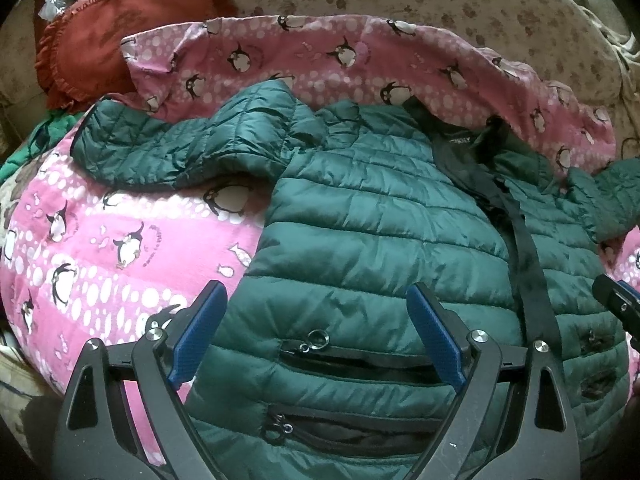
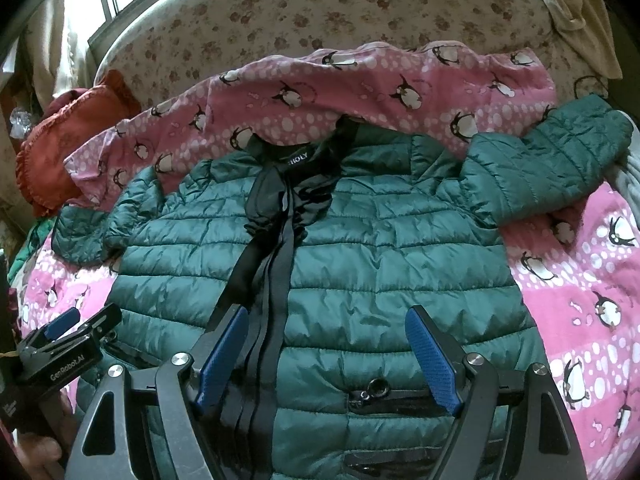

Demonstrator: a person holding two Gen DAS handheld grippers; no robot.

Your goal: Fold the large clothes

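Observation:
A dark green quilted jacket (image 1: 380, 216) lies spread face up on a pink penguin blanket (image 1: 100, 248), with its black zip strip down the front. It also shows in the right wrist view (image 2: 360, 248), both sleeves spread outward. My left gripper (image 1: 316, 292) is open and empty above the jacket's lower left part, near a zipped pocket (image 1: 352, 360). My right gripper (image 2: 326, 316) is open and empty above the lower front, by the black zip strip (image 2: 264, 280). The left gripper shows in the right wrist view (image 2: 64, 332).
A red ruffled cushion (image 1: 104, 48) lies at the far left behind the blanket. A beige floral sofa back (image 2: 320, 4) rises behind. The blanket's far edge (image 2: 360, 84) is bunched up along the jacket's collar.

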